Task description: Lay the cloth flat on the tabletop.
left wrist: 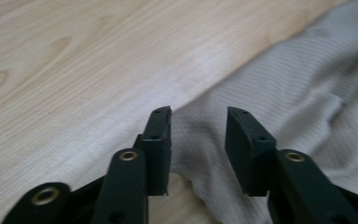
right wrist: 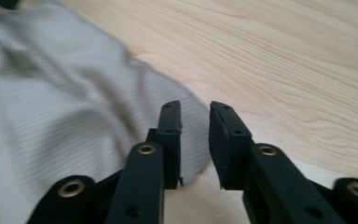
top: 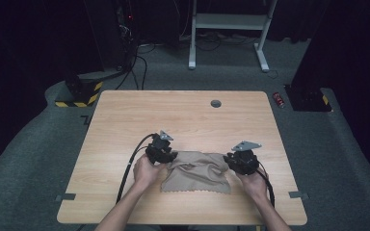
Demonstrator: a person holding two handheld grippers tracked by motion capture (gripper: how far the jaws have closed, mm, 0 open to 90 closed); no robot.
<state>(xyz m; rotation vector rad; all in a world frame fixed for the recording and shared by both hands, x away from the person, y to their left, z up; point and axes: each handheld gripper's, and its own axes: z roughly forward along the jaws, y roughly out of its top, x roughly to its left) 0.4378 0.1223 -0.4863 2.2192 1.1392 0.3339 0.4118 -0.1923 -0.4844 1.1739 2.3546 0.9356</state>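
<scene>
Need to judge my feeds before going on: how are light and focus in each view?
High view: table lit, surroundings dark, cloth soft. Left gripper view: left tool fairly sharp, cloth beyond blurred, pale glare on the wood. Right gripper view: right tool crisp, cloth's edge smeared.

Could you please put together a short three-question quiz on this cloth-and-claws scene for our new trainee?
1. True or false: the left claw is clamped on the beige cloth.
2. Which lies at the far edge of the wooden table? A: red mug; B: small round grey grommet; C: scissors.
3. Fill in: the right claw sits at the cloth's ___ edge in the high view.

Key: 1. False; its jaws stand apart, with the cloth lying below them. 2. B. 3. Right.
</scene>
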